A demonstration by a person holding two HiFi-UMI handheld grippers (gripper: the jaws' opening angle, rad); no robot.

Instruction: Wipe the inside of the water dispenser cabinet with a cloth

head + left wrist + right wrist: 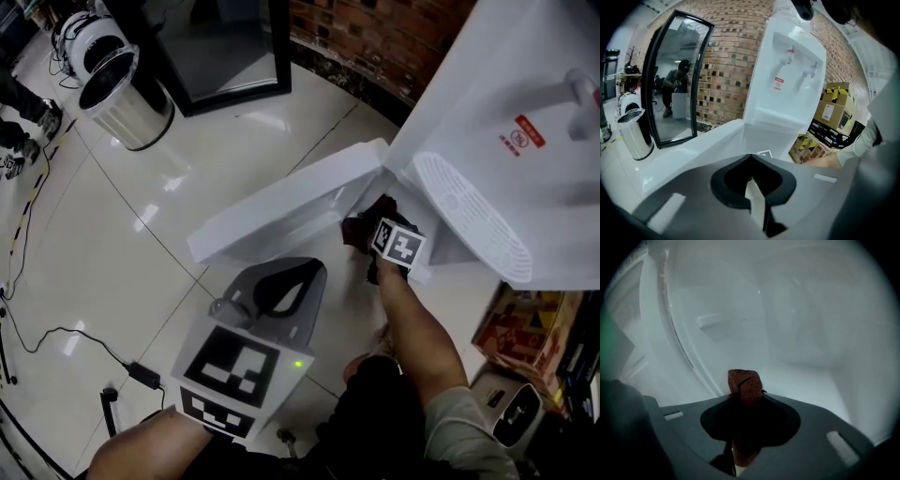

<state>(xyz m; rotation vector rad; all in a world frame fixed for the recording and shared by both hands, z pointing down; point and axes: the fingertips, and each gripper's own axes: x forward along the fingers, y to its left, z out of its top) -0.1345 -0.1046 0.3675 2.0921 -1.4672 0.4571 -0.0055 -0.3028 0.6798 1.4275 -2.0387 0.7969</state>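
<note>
The white water dispenser stands at the right with its lower cabinet door swung open toward me. My right gripper reaches into the cabinet opening, shut on a dark red cloth. In the right gripper view the cloth sticks up between the jaws of that gripper, close to the white inner wall and floor of the cabinet. My left gripper hangs in front of the door, shut and holding nothing; in its own view the left gripper faces the dispenser over the door.
A steel bin and a black-framed glass panel stand at the back left by a brick wall. Cardboard boxes sit right of the dispenser. A cable with a power adapter lies on the tiled floor at left.
</note>
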